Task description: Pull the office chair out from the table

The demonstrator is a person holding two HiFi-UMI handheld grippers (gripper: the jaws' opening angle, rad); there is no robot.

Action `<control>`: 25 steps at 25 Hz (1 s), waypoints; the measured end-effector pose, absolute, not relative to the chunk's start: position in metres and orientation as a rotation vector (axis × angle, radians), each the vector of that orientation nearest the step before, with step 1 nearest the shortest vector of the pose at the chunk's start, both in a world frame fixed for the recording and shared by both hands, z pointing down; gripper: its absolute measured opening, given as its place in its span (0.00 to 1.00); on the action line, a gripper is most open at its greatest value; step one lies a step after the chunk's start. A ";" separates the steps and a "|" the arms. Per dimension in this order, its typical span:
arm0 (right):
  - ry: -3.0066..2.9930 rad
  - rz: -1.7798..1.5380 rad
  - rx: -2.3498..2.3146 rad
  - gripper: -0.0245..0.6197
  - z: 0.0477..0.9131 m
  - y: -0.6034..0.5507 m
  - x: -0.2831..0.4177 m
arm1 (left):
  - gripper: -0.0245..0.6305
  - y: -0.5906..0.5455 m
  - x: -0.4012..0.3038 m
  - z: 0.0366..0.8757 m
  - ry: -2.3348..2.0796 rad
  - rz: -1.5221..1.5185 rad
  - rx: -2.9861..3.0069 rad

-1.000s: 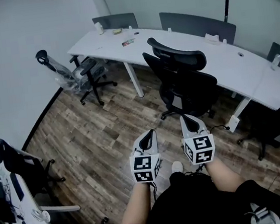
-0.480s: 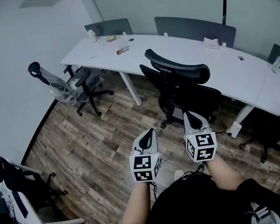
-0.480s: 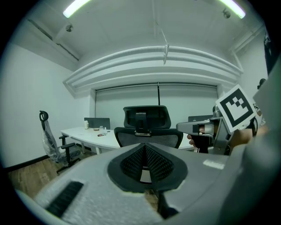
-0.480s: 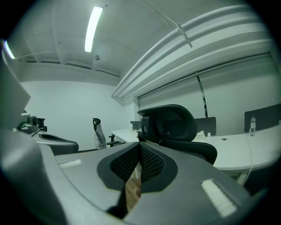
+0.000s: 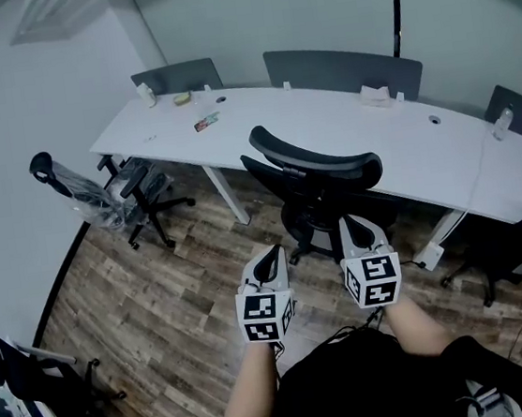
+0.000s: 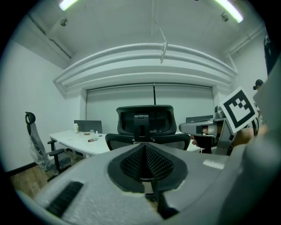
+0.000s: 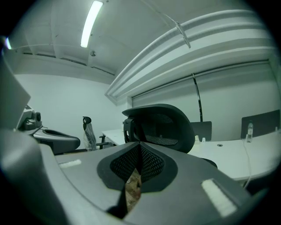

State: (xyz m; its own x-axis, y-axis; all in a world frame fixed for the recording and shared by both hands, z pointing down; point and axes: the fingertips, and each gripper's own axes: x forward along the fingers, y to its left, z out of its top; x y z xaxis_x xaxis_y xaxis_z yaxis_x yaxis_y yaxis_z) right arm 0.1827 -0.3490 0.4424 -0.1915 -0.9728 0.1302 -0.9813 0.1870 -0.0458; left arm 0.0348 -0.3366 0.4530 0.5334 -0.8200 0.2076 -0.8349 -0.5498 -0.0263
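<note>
A black mesh office chair (image 5: 320, 186) stands tucked against the near edge of the long white table (image 5: 423, 140), its back and headrest (image 5: 315, 158) turned toward me. Both grippers are held side by side, just short of the chair's back. My left gripper (image 5: 273, 250) is shut and empty, pointing at the chair's left side. My right gripper (image 5: 347, 222) is also shut and empty, its tips close to the backrest. In the left gripper view the chair (image 6: 145, 121) fills the middle beyond the shut jaws. The headrest (image 7: 160, 123) looms close in the right gripper view.
A plastic-wrapped chair (image 5: 98, 190) stands at the left by the table's end. Another dark chair (image 5: 520, 242) sits at the right under the table. Grey partitions (image 5: 343, 65) line the table's far side, with small items (image 5: 205, 121) on top. Wood floor lies left of me.
The chair and table have come closer in the head view. Both grippers travelled forward together toward the chair's back, staying shut.
</note>
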 end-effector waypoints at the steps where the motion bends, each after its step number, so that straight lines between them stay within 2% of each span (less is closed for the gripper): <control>1: -2.356 0.179 1.958 0.05 0.442 -0.354 0.186 | 0.05 -0.343 0.037 0.453 -1.443 0.307 2.692; 21: -2.071 0.191 2.067 0.06 0.464 -0.394 0.233 | 0.05 -0.455 0.038 0.460 -1.272 0.480 2.871; 23: -2.037 0.183 2.071 0.08 0.465 -0.397 0.238 | 0.13 -0.469 0.036 0.462 -1.218 0.533 2.920; 25: -2.000 0.169 2.066 0.11 0.466 -0.399 0.245 | 0.16 -0.484 0.034 0.466 -1.168 0.602 2.975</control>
